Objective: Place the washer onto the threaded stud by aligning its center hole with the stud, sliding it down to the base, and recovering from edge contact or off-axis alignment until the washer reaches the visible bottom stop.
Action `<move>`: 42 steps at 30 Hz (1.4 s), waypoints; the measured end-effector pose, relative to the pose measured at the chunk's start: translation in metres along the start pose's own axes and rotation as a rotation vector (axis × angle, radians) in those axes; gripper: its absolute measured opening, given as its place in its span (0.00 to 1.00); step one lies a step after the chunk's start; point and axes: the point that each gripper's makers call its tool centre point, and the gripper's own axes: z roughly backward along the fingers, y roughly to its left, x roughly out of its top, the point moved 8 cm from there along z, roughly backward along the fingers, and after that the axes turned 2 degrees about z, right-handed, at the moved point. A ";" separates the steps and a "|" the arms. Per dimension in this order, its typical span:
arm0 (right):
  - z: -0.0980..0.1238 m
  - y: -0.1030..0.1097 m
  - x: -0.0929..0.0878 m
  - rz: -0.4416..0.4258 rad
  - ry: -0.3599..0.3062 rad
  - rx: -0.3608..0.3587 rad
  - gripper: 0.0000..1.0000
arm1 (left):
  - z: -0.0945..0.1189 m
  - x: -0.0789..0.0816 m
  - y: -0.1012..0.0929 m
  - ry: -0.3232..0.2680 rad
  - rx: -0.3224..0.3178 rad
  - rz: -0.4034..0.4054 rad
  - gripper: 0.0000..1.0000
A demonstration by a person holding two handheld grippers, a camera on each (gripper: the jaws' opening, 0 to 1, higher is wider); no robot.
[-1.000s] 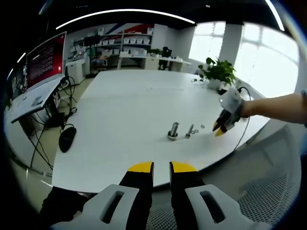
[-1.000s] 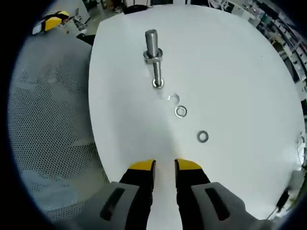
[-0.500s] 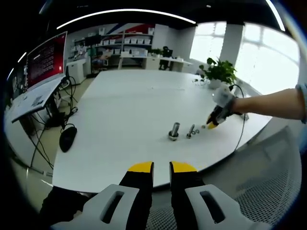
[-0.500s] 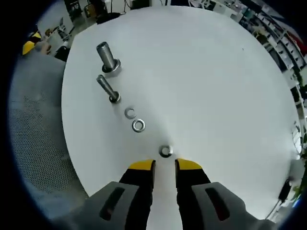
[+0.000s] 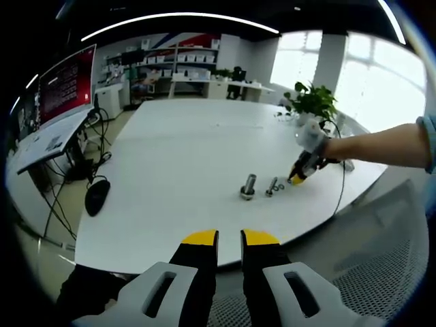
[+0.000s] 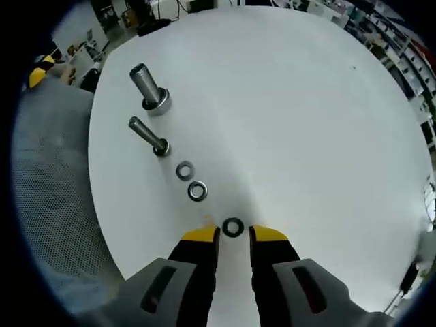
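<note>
While the right gripper (image 6: 234,235) hangs low over the white table (image 6: 300,116), a flat washer (image 6: 233,227) lies on the surface just ahead of its yellow tips, in line with the gap between them. Its jaws stand slightly apart and hold nothing; whether the tips touch the washer cannot be told. Beyond it, two more rings lie in a row running up and left: a second washer (image 6: 197,191), then a third ring (image 6: 184,170) just past it. Next in the same line stands a thin stud (image 6: 148,135), seen leaning in the right gripper view, with its base nearest the rings. Farther on stands a thicker stud (image 6: 148,88) with a nut-like collar at its foot. All five pieces are apart from one another.

From the left gripper view, the left gripper (image 5: 229,237) sits off the near edge of the table, its jaws parted by a narrow gap and holding nothing. Across the table, the thick stud (image 5: 248,186) and thin stud (image 5: 272,187) stand side by side, and the right gripper (image 5: 297,179) reaches down to the surface just beside them, held by a person's arm (image 5: 381,146) coming in from the right. A potted plant (image 5: 310,102) stands at the far corner, a mouse (image 5: 95,195) lies beside the table, and a red-lit monitor (image 5: 66,83) stands to the left.
</note>
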 end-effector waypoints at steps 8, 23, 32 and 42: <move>-0.001 0.004 0.003 0.013 -0.001 -0.015 0.15 | 0.000 0.000 0.000 -0.001 -0.001 0.000 0.11; 0.012 0.009 0.008 -0.048 -0.078 0.017 0.14 | -0.001 0.000 0.000 0.002 -0.001 -0.003 0.11; 0.025 0.024 0.023 -0.033 -0.173 0.048 0.14 | -0.001 0.000 0.000 0.006 0.000 -0.005 0.10; 0.041 0.042 0.046 0.018 -0.275 0.091 0.14 | -0.001 0.000 0.000 0.007 0.004 -0.002 0.10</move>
